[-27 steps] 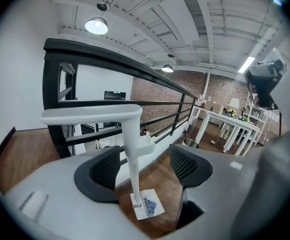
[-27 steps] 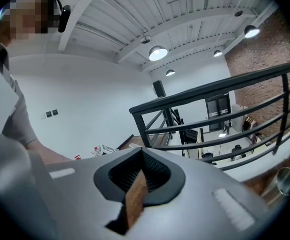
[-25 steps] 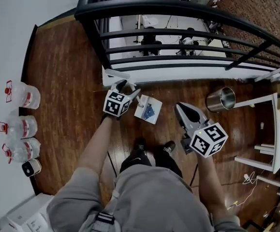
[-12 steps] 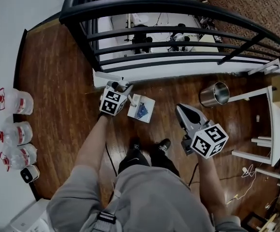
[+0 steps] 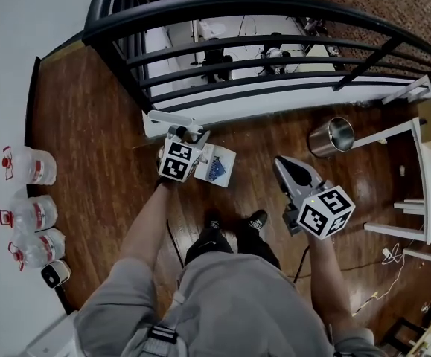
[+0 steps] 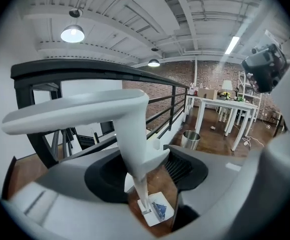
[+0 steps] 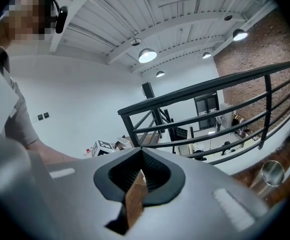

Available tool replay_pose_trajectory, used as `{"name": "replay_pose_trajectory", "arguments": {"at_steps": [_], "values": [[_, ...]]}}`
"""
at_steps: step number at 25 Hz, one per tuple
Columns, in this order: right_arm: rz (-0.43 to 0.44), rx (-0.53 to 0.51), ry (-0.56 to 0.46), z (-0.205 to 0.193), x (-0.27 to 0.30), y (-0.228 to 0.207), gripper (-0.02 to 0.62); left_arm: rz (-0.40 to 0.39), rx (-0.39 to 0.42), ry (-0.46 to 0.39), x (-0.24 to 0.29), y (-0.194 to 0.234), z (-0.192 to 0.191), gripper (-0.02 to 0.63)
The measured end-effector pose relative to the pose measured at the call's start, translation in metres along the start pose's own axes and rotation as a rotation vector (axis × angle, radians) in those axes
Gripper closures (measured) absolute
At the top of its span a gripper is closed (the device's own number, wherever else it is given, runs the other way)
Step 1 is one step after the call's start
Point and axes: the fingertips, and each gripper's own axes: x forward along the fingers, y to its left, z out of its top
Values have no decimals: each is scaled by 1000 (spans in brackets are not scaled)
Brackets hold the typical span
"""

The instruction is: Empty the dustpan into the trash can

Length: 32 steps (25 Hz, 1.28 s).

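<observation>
The white long-handled dustpan (image 5: 219,166) hangs just above the wood floor in front of my feet, with blue scraps in its pan (image 6: 157,211). My left gripper (image 5: 188,134) is shut on its curved white handle (image 6: 84,111), which fills the gap between the jaws in the left gripper view. The shiny metal trash can (image 5: 330,136) stands open-topped to the right by the railing, also seen as the can (image 6: 189,139) and the can (image 7: 271,174). My right gripper (image 5: 283,165) hovers between the dustpan and the can, shut and empty (image 7: 140,156).
A black metal railing (image 5: 275,10) with a drop behind it runs across the far side. White tables (image 5: 423,162) stand at the right, close to the can. Several water bottles (image 5: 29,166) line the left wall. A cable (image 5: 382,288) lies on the floor at lower right.
The left jaws have closed onto the dustpan handle, and the dustpan has shifted slightly with the hand. The right gripper has drifted a little to the right, still shut.
</observation>
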Motion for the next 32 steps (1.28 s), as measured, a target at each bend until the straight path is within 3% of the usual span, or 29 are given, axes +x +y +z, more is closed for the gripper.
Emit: {"name": "replay_pose_trajectory", "arguments": {"at_steps": [9,19,32], "values": [[-21,10,-71,11,-43,-15,595,17,16,-92,-24,-35,84,390],[-96,1,-202,44,-107,-47,595,-81,68,-161,-46,-110,195,390],[-263,-13,-368,80,-233,-140,595,-209,153,-242,9,-247,335,390]]}}
